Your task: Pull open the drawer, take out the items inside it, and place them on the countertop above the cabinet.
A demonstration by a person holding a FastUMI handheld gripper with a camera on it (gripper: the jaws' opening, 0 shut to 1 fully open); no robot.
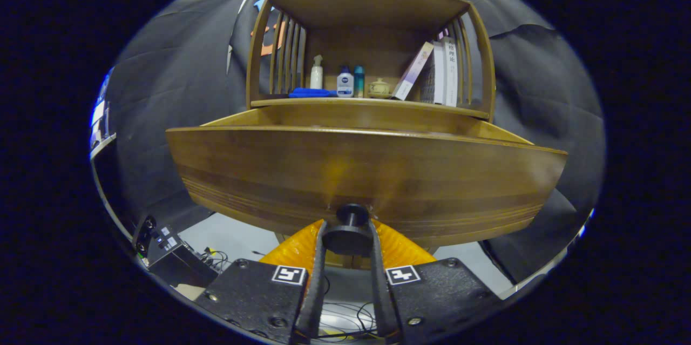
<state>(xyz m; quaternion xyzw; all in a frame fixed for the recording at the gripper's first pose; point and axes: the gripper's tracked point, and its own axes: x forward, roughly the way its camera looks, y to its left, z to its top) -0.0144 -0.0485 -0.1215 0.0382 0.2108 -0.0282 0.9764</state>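
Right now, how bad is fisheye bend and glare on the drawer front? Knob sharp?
Gripper view: heavy barrel distortion, the drawer front bows like a boat hull; a soft warm glare patch sits just above the knob; the knob is fairly sharp, the gripper shut on it; shelf bottles small but legible as shapes.

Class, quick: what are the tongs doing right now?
Tongs: closed on the drawer knob, one finger on each side, with the drawer pulled out.

The round knob (352, 228) of the pulled-out wooden drawer (367, 172) is clamped between the fingers of the gripper (351, 237); bottles (345, 81) and books (440, 70) are seen on the far shelf.
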